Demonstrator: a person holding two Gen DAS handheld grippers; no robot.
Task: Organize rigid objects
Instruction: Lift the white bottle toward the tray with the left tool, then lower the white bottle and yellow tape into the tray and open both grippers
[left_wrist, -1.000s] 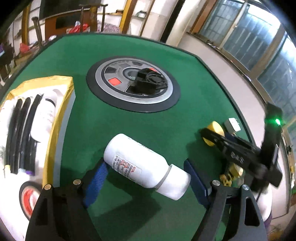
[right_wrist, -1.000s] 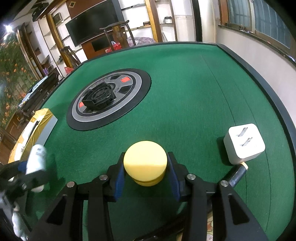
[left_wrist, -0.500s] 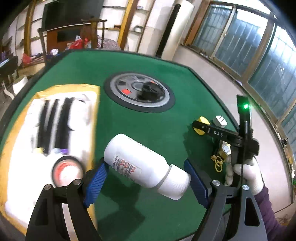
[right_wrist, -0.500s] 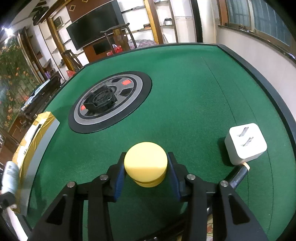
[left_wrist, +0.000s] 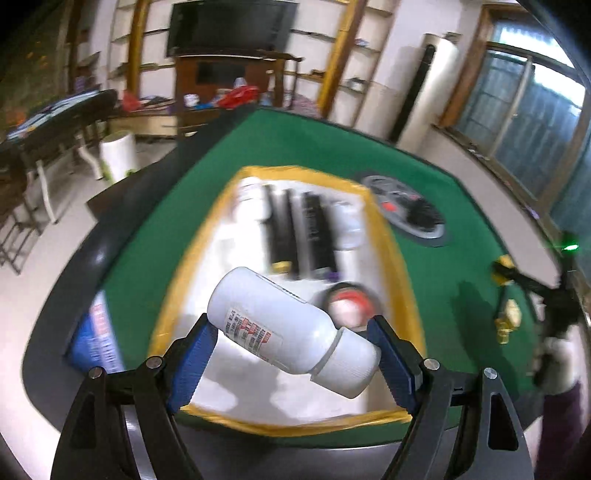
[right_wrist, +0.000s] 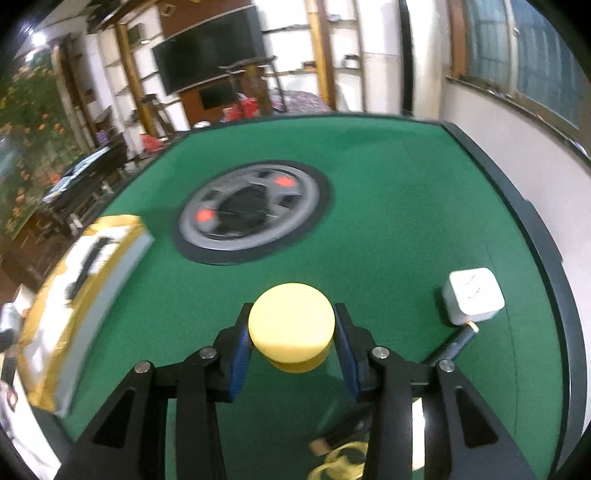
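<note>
Bottle (left_wrist: 291, 328), white, clamped lengthwise in left gripper (left_wrist: 291, 354), hangs above the yellow-rimmed tray (left_wrist: 402, 258), likely for drop-off there. Right gripper (right_wrist: 291, 343) grips yellow puck (right_wrist: 291, 326) over green table (right_wrist: 406, 229), probably next.

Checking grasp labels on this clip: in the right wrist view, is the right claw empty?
No, the right claw is shut on a yellow puck, its blue pads pressing both sides of it above the green table.

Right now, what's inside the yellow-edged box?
In the yellow-edged box: black tubes, a white container and a round red-and-white item, blurred. The white bottle in the left gripper covers the near part.
</note>
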